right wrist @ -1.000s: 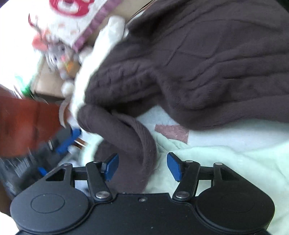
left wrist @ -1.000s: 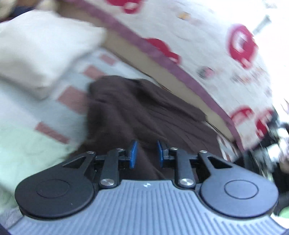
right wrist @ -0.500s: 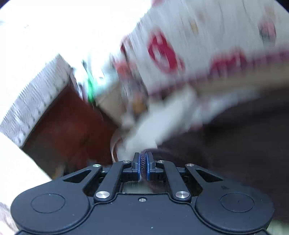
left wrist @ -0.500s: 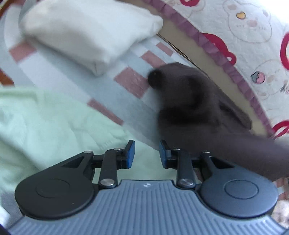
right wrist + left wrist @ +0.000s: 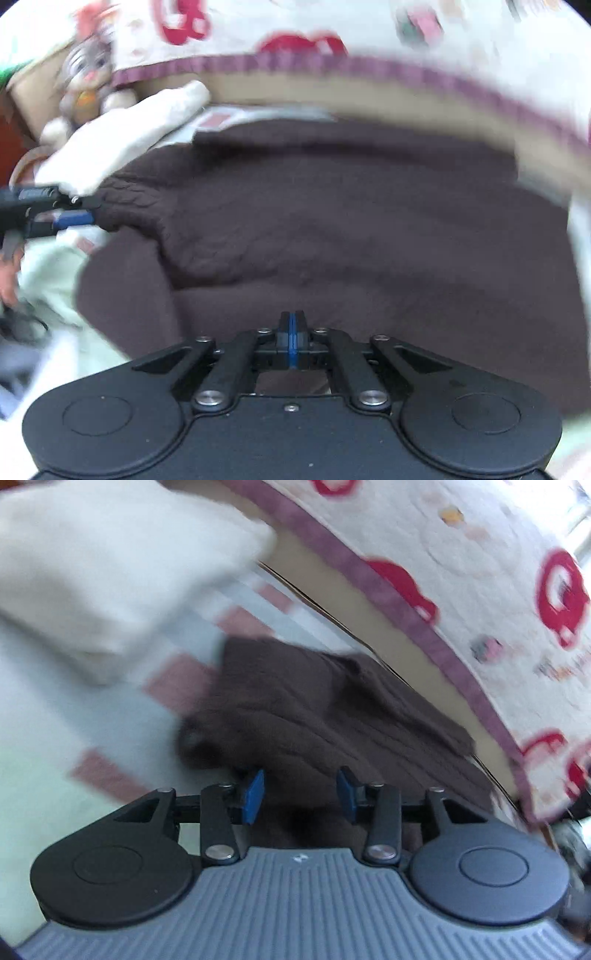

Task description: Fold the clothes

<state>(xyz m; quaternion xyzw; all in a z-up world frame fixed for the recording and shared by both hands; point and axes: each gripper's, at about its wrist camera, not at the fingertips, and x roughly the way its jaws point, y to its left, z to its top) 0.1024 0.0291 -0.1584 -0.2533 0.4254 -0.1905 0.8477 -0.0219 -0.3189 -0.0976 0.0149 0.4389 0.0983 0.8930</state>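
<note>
Right tool [image 5: 292, 341] pinches brown sweater [image 5: 332, 221] (left tool [image 5: 301, 794] agape).

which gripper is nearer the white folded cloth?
Left. The left gripper sits open at the brown sweater's edge beside the white folded cloth; the right gripper is shut at the sweater's opposite side.

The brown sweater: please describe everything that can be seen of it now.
The brown sweater is a dark knit with a cable pattern, lying spread and partly folded on the pale bedding, beside a folded white garment. The right gripper looks shut at its near edge, though blur hides whether cloth is pinched. The left gripper is open at its other end.
</note>
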